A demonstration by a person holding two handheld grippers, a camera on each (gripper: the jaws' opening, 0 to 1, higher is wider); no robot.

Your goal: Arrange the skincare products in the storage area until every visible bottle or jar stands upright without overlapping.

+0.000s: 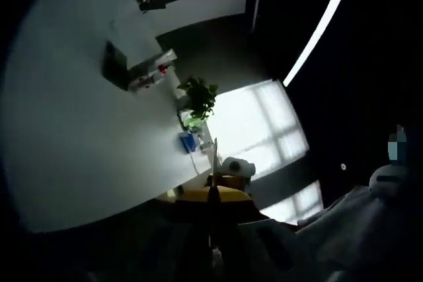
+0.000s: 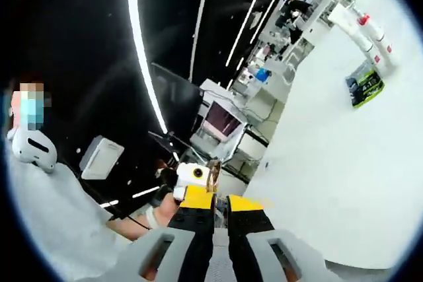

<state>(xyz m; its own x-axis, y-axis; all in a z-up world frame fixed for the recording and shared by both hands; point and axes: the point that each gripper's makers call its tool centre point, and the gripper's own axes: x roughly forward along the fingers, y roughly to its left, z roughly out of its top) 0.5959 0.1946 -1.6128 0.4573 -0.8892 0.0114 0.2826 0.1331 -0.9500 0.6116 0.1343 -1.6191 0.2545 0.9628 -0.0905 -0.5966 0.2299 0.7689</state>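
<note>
Both tongs raised; potted plant (image 1: 197, 99) on white surface (image 1: 73, 130); right tongs (image 2: 221, 211) closed.

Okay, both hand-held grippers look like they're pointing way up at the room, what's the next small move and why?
Probably tilt both down toward the work surface. The right hand-held gripper has its yellow-tipped jaws together, holding nothing, aimed at distant shelving; the left gripper view looks along a white table toward a potted plant. No skincare bottle sits within reach.

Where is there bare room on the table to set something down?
The white tabletop is bare across its middle in the left gripper view. Crowded: the edge row from dark box to green potted plant. Right gripper view: bare beside the green-black packet.
</note>
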